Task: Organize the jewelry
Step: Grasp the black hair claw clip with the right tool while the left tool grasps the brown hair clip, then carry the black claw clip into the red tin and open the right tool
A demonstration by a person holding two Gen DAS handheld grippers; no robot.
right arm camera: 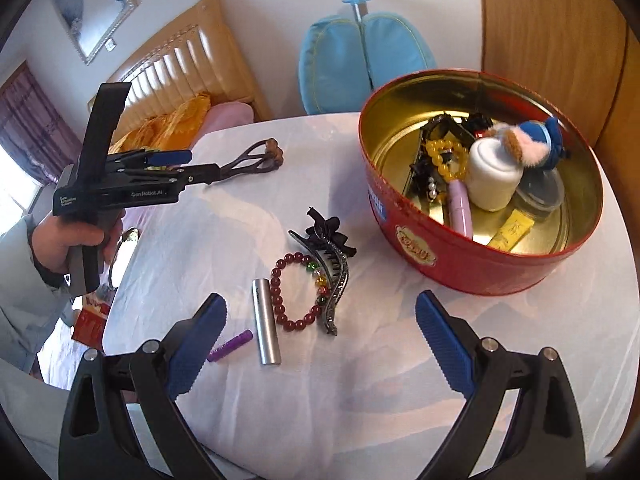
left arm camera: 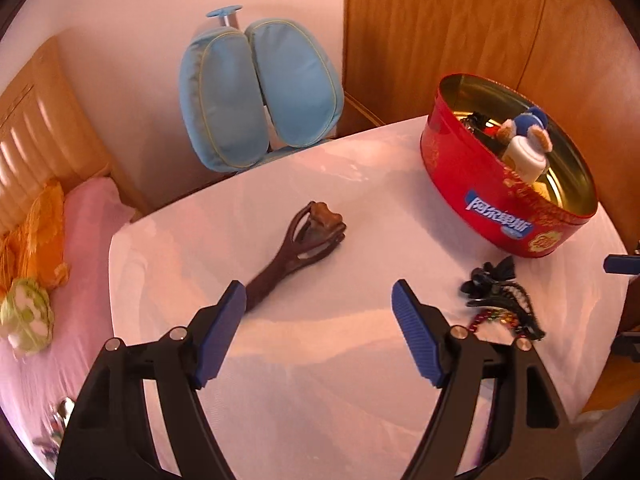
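Note:
A red round tin [right arm camera: 460,264] stands open on the white table, holding a yellow bead bracelet [right arm camera: 446,158], a white jar, a plush toy and clips; it also shows in the left wrist view [left arm camera: 492,216]. On the table lie a red bead bracelet [right arm camera: 294,292], a black hair clip with a bow [right arm camera: 332,268], a silver tube [right arm camera: 266,326] and a purple tube [right arm camera: 232,345]. A dark brown wooden massager [left arm camera: 298,248] lies just ahead of my left gripper [left arm camera: 318,300], which is open and empty. My right gripper [right arm camera: 322,312] is open and empty, just short of the bracelet and silver tube.
A blue chair back [left arm camera: 260,92] stands behind the table. A bed with pink bedding [left arm camera: 80,240] and an orange cushion lies to the left. A wooden wardrobe [left arm camera: 460,32] stands behind the tin. The clip and beads show at the left view's right [left arm camera: 500,300].

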